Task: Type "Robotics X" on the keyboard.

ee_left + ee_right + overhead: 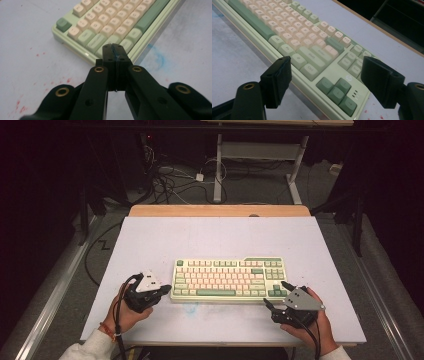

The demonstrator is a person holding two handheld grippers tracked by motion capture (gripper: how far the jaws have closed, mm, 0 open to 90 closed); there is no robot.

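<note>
Evidently rigid, light, slick-topped: pale green plastic keyboard with cream keycaps (229, 279), gripping best at end edges; left gripper (115, 53) clenched empty at nine o'clock, right gripper (325, 77) gaping at four o'clock.

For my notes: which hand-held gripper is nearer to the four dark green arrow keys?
Right. The right hand-held gripper hangs open beside the arrow keys; the left hand-held gripper, shut, is at the keyboard's opposite end.

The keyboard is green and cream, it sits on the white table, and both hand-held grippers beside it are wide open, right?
Not quite. Only the right hand-held gripper is open, over the keyboard corner with the arrow keys. The left hand-held gripper is shut, jaws pressed together with nothing between them, as the left gripper view shows. The keyboard's colours and the white table are right.
</note>
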